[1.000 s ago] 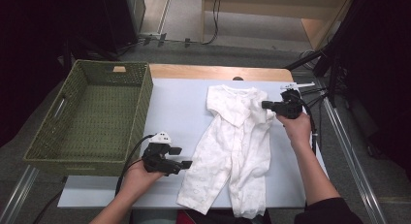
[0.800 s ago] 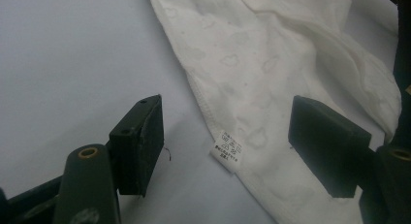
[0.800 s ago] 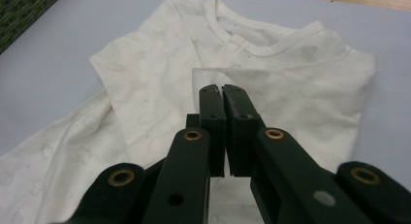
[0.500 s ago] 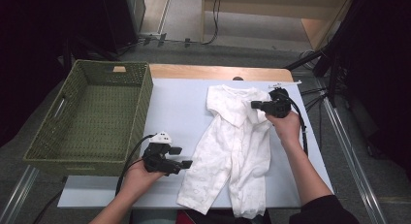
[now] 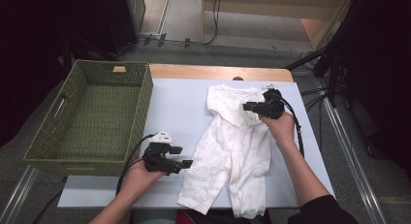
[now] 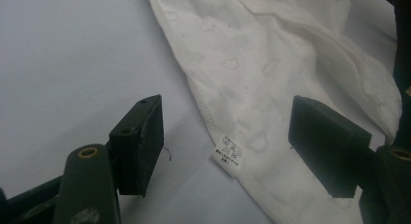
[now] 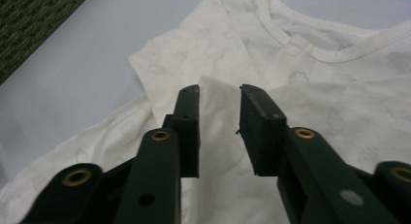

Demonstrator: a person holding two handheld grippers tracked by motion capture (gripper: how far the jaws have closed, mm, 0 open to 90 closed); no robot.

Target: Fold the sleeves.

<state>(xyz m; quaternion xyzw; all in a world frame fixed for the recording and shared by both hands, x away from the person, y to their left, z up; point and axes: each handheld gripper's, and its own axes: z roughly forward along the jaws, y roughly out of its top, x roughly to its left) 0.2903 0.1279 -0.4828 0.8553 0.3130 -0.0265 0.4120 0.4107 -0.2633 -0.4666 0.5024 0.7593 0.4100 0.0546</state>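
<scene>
White baby romper (image 5: 232, 151) spread on pale tabletop (image 5: 179, 103), beneath right gripper (image 5: 248, 106), jaws just parting around a raised fold; left gripper (image 5: 186, 163) agape beside hem, green basket (image 5: 87, 112) behind.

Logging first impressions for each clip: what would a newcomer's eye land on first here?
The white baby garment spread flat across the middle of the white table, neck away from the person. Next, the empty green woven basket at the table's left edge. Then the right hand-held gripper over the garment's chest, jaws just opening with a peak of cloth between them.
</scene>
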